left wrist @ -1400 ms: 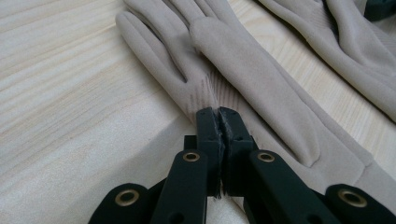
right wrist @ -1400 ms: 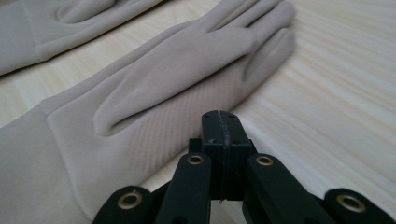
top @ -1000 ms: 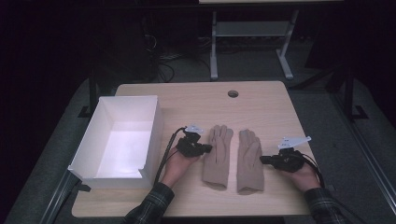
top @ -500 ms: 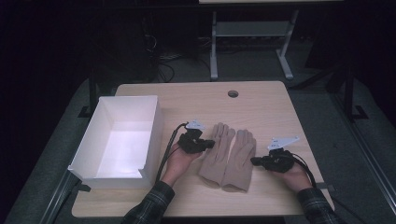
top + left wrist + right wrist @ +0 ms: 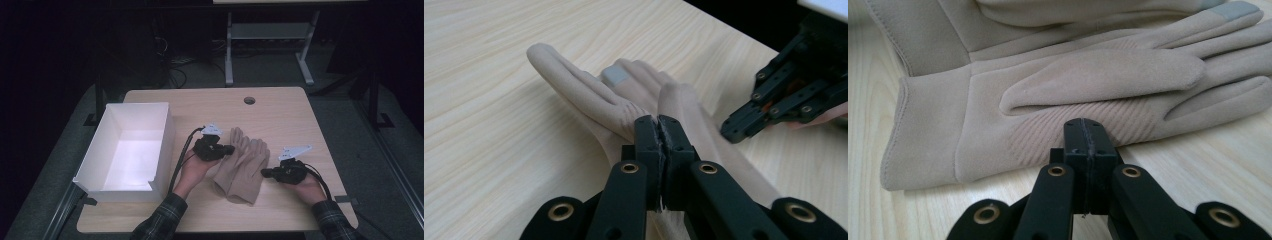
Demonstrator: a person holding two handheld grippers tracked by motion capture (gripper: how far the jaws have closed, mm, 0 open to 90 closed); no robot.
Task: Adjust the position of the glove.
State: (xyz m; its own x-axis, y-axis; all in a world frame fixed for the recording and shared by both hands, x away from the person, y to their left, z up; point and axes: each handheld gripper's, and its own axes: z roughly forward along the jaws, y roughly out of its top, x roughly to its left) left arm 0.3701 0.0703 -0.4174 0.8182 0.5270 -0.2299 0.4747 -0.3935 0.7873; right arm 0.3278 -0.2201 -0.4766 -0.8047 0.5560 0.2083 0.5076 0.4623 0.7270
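The gloves [image 5: 240, 165] lie overlapped on the table [image 5: 280, 115], right of the white box [image 5: 127, 150], fingers pointing away. The left tool [image 5: 231, 149] pinches one glove's edge; the right tool [image 5: 264, 173], closed empty, touches the other's edge.

I can read no text, label, brand, number or sign from here. The two beige fabric gloves [image 5: 240, 162] show only plain cloth, ribbed stitching and a blank grey fingertip patch. The white rectangular box [image 5: 165, 145] to the left of the gloves has bare walls, and the light wooden bench [image 5: 280, 115] under them carries no marking. The black gripper bodies beside the gloves show only screws and rivets.
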